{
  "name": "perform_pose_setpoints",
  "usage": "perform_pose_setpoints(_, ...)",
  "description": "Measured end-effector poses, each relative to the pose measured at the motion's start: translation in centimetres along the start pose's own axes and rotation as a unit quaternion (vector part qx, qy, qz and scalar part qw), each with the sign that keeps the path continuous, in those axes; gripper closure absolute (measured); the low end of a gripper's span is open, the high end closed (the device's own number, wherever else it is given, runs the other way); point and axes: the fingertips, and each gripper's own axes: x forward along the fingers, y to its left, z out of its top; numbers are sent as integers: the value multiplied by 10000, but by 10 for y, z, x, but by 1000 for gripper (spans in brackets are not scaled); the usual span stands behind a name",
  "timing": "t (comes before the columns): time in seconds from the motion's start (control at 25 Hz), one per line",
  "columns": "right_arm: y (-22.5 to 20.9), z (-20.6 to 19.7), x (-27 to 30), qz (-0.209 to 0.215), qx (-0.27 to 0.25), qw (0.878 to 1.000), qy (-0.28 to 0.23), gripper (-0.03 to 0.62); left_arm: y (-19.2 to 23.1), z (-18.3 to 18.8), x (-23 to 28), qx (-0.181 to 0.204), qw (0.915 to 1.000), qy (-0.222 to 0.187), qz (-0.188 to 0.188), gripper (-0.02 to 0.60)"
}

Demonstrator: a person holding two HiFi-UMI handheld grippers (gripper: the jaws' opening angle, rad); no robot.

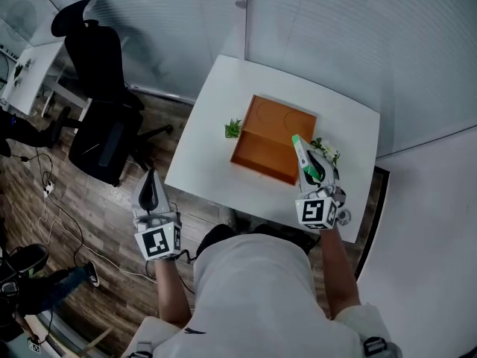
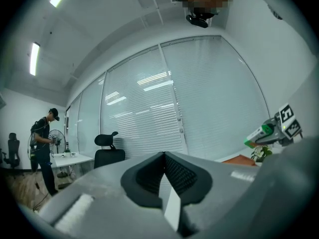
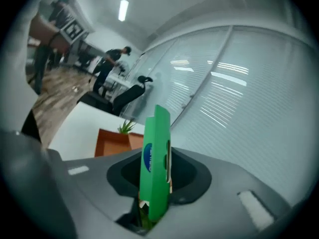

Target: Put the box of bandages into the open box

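In the right gripper point(image 1: 302, 154): thin green bandage box point(image 3: 155, 158).

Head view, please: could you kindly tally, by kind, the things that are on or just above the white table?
Orange open box: 1
Green box of bandages, held off the table: 1
Small plants: 2
Total: 4

On the table point(image 1: 201, 162) the open box point(image 1: 268, 136) lies between two plants point(image 1: 233, 128).
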Motion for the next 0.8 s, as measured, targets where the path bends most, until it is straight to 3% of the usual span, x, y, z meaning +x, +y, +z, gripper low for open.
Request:
perform_pose_setpoints(0.08,25,-13,17,234,-1066,9936,285,503,2,-1,-2,6,10000,13,28,577)
perform_pose_setpoints(0.16,51,-28,32,499,-1995,9774,488,503,4,-1,-4,21,10000,8,36,577)
perform_pose_setpoints(0.28,78,-45,45,852,-2732,9553,742,503,8,-1,-7,54,10000,3,56,577)
perform_pose_setpoints(0.4,90,-54,49,1038,-2836,9490,905,503,15,-3,-12,45,9999,50,144,576)
perform_pose_setpoints(0.6,92,-62,51,1252,-2683,9489,1095,496,19,-6,-16,36,9998,68,179,576)
perform_pose_setpoints(0.64,92,-64,51,1310,-2599,9497,1157,485,19,-6,-17,37,9998,59,167,577)
perform_pose_setpoints(0.72,91,-66,52,1378,-2465,9515,1222,395,19,-7,-17,36,9998,59,171,577)
perform_pose_setpoints(0.8,90,-65,52,1385,-2428,9523,1222,375,20,-8,-18,23,9998,81,194,577)
